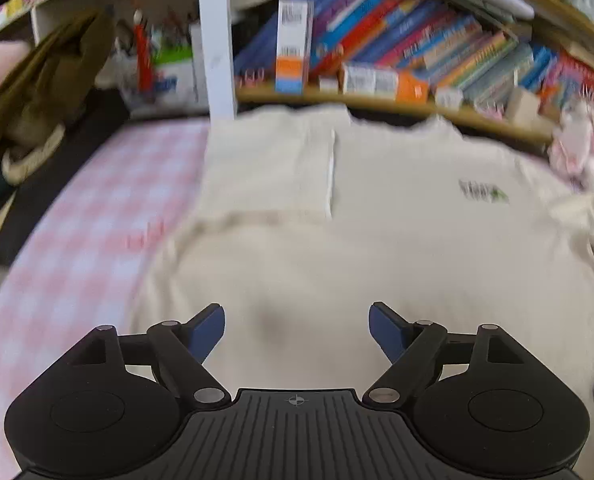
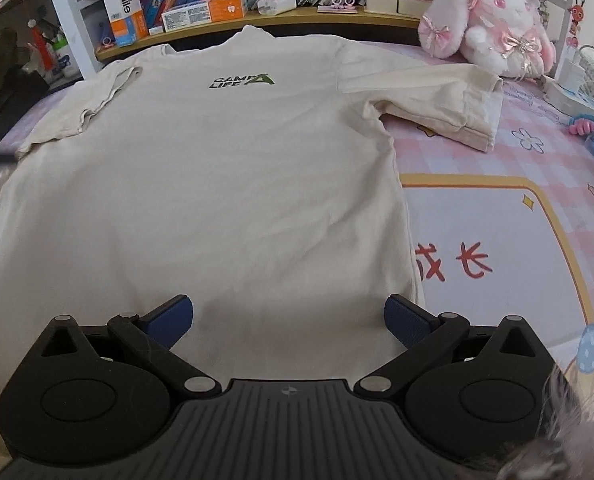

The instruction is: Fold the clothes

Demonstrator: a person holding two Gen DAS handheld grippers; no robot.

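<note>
T-shirt (image 2: 225, 184): cream, spread flat on pink checked bedsheet (image 2: 537, 148), logo up, collar toward bookshelf (image 2: 257, 20). Left sleeve folded inward over the chest; right sleeve stretched out. Left gripper (image 1: 297, 330): released, over fabric, grasping nothing. Right gripper (image 2: 289, 322): released above hem. Plush rabbit (image 2: 493, 36) far right.

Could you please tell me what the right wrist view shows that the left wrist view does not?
Only the right wrist view shows the plush rabbit sharply, the spread right sleeve and the red characters on the sheet. Only the left wrist view shows the olive bag and the left sleeve folded over the shirt. Both show the cream T-shirt with its logo, the books, and an open gripper: left, right.
</note>
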